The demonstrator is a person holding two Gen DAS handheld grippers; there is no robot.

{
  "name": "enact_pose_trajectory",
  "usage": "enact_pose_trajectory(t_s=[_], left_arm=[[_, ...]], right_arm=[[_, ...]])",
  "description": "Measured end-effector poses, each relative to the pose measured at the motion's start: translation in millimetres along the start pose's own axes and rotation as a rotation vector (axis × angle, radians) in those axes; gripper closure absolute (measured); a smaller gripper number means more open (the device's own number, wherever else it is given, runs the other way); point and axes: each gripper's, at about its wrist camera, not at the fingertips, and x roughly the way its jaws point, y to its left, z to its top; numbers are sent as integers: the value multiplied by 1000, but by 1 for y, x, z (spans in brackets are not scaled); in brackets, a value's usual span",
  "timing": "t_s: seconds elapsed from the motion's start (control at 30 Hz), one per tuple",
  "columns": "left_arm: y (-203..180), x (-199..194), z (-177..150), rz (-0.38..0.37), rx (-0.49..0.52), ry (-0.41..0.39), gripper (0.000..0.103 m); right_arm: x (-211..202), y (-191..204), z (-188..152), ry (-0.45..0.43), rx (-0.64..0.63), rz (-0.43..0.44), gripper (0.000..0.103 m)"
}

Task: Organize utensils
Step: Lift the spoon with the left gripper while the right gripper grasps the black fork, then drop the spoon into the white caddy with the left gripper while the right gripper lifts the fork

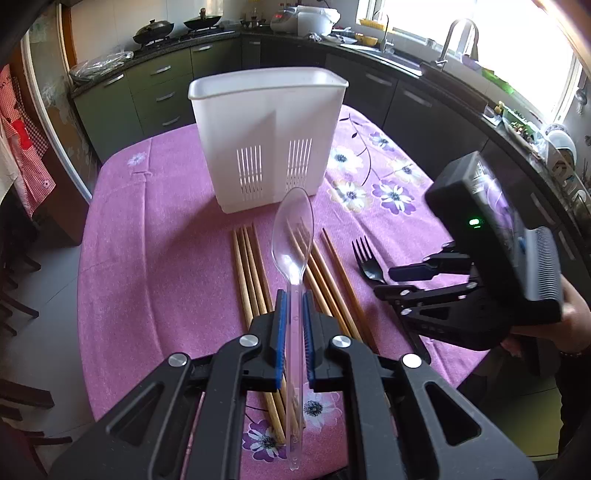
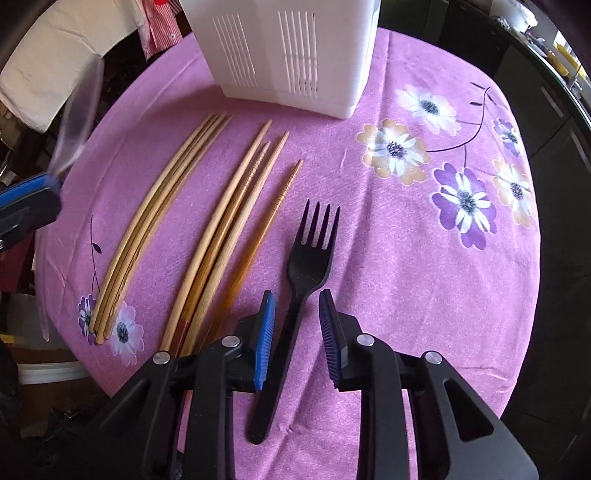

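Note:
My left gripper [image 1: 294, 295] is shut on the handle of a clear plastic spoon [image 1: 293, 229], held above the table with its bowl pointing at the white utensil holder [image 1: 266, 122]. In the right wrist view that spoon [image 2: 77, 122] shows blurred at the left edge. A black fork [image 2: 306, 266] lies flat on the purple floral cloth [image 2: 406, 277]. My right gripper [image 2: 297, 292] straddles its handle, with a gap showing on each side between the blue pads [image 2: 266, 332] and the handle. Two groups of wooden chopsticks [image 2: 147, 229] [image 2: 229, 240] lie left of the fork.
The holder [image 2: 291, 48] stands upright at the table's far side, slotted wall facing me. A hand [image 1: 576, 317] holds the right gripper [image 1: 395, 282]. Kitchen counters with woks [image 1: 155, 29] and a sink tap [image 1: 454, 37] ring the room. Chair parts [image 1: 22, 310] stand at the left.

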Motion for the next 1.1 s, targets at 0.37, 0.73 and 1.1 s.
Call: enact_pose_trajectory(t_s=[0.37, 0.73, 1.1], left_arm=[[14, -65, 57, -72, -38, -285, 95], [28, -59, 164, -20, -95, -678, 94], [45, 19, 172, 79, -99, -675, 94]], right_arm=[[10, -10, -1, -41, 31, 25, 93], [3, -33, -23, -133, 43, 109, 93], [-8, -25, -30, -191, 40, 125, 93]])
